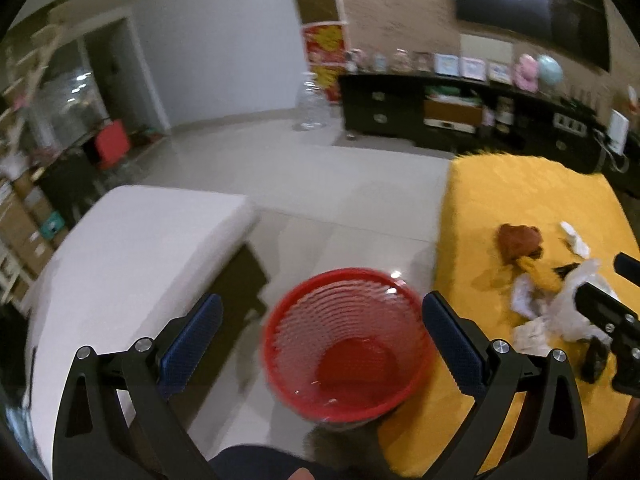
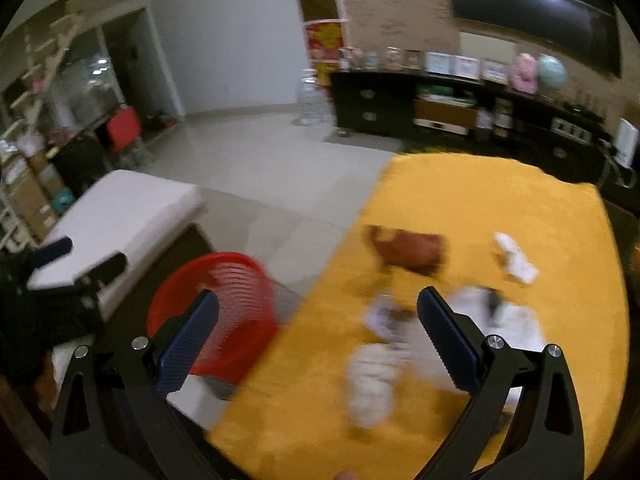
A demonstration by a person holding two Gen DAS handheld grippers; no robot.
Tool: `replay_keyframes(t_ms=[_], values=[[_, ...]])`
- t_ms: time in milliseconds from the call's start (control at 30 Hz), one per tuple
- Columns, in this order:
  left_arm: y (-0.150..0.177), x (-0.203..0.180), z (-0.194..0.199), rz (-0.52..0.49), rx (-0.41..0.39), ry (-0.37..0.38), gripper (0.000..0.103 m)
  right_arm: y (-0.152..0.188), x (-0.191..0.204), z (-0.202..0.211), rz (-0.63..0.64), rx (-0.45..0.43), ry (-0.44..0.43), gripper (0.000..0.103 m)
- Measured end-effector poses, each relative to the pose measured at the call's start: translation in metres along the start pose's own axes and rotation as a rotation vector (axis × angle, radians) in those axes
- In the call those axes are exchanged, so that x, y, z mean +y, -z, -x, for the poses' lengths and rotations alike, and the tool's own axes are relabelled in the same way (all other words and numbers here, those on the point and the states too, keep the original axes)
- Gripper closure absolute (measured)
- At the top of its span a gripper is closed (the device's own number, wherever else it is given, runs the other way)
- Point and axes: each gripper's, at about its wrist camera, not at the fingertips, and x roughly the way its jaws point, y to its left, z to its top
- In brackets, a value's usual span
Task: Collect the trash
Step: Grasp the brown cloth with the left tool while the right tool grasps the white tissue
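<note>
A red mesh waste basket (image 1: 346, 344) stands on the floor beside a table with a yellow cloth (image 1: 532, 196); it also shows in the right wrist view (image 2: 224, 312). My left gripper (image 1: 320, 320) is open and empty above the basket. Trash lies on the cloth: a brown crumpled wrapper (image 2: 408, 250), a small white paper (image 2: 514, 258), and white crumpled tissues and bags (image 2: 376, 372). My right gripper (image 2: 318, 320) is open and empty above the white trash. The right gripper shows at the right edge of the left view (image 1: 612, 312).
A white cushioned bench (image 1: 132, 248) stands left of the basket. A black low cabinet (image 1: 460, 116) with framed pictures runs along the far wall. A clear water jug (image 1: 312, 100) stands on the tiled floor. Shelves and boxes are at the far left.
</note>
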Motion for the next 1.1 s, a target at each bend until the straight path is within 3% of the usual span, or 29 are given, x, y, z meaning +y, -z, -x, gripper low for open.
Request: replay_keyframes(t_ms=[100,300,367,567,800,967,1067,1100], values=[[-0.015,-0.027,-0.016,-0.045,0.000,0.063,0.006,0.004,-0.062,0.007,-0.048,0.012,0.115,0.006],[-0.043,-0.109,-0.088,-0.207,0.101,0.182,0.006,0.009,-0.165,0.010,-0.175,0.032,0.304,0.006],[-0.049,-0.137,-0.109,-0.259,0.135,0.229,0.006,0.010,-0.185,0.006,-0.200,0.031,0.329,0.006],[-0.050,-0.217,-0.165,-0.433,0.211,0.310,0.006,0.007,-0.228,-0.018,-0.240,0.061,0.363,0.006],[-0.051,-0.254,-0.210,-0.509,0.298,0.369,0.008,-0.007,-0.250,-0.055,-0.230,0.130,0.290,0.006],[-0.053,-0.257,-0.223,-0.503,0.328,0.439,0.034,-0.023,-0.246,-0.102,-0.149,0.193,0.225,0.008],[-0.050,-0.260,-0.224,-0.508,0.334,0.464,0.057,-0.029,-0.242,-0.123,-0.107,0.220,0.207,0.013],[-0.050,-0.261,-0.226,-0.511,0.336,0.466,0.058,-0.031,-0.241,-0.131,-0.093,0.230,0.205,0.018]])
